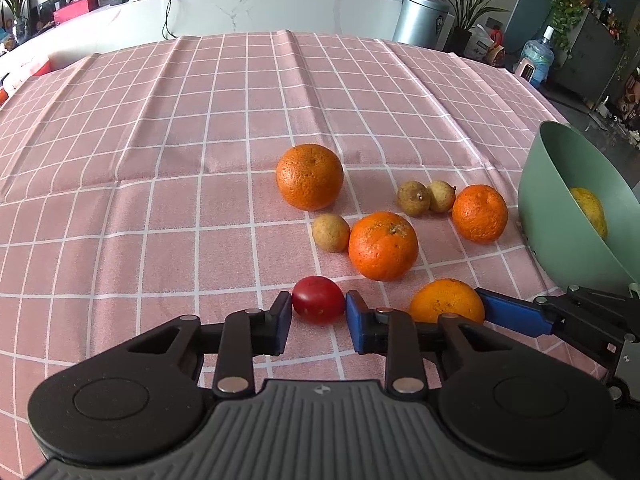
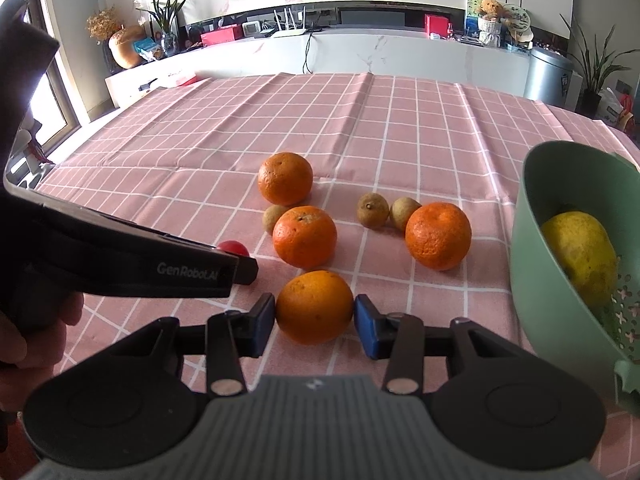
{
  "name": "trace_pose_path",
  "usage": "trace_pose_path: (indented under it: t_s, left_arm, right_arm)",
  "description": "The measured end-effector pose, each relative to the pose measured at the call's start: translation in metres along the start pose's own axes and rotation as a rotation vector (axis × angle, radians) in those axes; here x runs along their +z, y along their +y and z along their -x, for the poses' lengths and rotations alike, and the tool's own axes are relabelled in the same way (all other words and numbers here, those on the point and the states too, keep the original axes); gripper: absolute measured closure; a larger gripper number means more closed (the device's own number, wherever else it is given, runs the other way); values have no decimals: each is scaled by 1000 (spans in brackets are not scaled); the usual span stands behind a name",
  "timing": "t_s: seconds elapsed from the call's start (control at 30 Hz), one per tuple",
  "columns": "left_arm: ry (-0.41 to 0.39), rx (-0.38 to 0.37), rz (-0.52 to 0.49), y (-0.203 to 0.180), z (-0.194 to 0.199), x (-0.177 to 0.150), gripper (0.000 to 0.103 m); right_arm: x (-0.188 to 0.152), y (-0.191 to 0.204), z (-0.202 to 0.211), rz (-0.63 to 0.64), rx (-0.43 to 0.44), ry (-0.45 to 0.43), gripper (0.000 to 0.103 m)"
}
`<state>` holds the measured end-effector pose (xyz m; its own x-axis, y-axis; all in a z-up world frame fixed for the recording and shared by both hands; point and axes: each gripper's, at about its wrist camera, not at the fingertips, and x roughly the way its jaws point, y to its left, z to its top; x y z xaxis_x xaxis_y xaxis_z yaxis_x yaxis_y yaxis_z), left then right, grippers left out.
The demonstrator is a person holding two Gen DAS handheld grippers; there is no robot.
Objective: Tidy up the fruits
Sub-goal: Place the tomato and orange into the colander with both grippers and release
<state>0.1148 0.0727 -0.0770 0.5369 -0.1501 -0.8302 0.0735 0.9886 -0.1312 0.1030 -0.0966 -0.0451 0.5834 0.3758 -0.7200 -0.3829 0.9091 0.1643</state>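
Observation:
A small red fruit [image 1: 318, 300] lies on the pink checked tablecloth [image 1: 160, 200], and my left gripper [image 1: 318, 305] is shut on it, a blue pad against each side. Just to its right, an orange [image 2: 315, 306] sits between the blue pads of my right gripper [image 2: 315, 309], which is shut on it. In the left wrist view this orange [image 1: 446, 300] shows with one right finger [image 1: 516, 314] beside it. The right wrist view catches only the top of the red fruit [image 2: 233, 247] behind the left gripper's body.
Three more oranges [image 1: 310, 176] [image 1: 383, 246] [image 1: 479, 213] and three small brown fruits [image 1: 331, 233] [image 1: 413, 198] [image 1: 441, 196] lie just beyond the grippers. A green bowl [image 2: 532, 240] at the right holds a yellow fruit [image 2: 580, 256]. A person's hand [image 2: 24, 344] shows at the left.

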Motion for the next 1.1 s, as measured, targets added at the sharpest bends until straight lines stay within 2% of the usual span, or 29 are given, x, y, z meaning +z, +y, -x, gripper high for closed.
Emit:
trace_pose_path:
  t_s: [0.17,0.33,0.53,0.7,0.83,1.1]
  left_arm:
    - [-17,-9,14,-3,8,1,70]
    - [-59,-65,19,-13,26,3,70]
    - [-90,-138,-32,-42,48,9,70]
    - [-94,-216,-92,-78,62,17,70]
    - [-77,-264,-171,-112,63,25,70]
    - [30,-330,-291,-176,41,38,70]
  right_arm:
    - [2,-2,16,5,-4,-17,63]
    - [4,-11,40,-22,-3,-31,63]
    - [7,-37,82,-58,-4,-78,63]
    - [10,-71,121,-61,-55,-111,63]
    - [11,-103,141,-54,-108,-108,63]
    - [17,-162,143,-75,-115,-30,63]
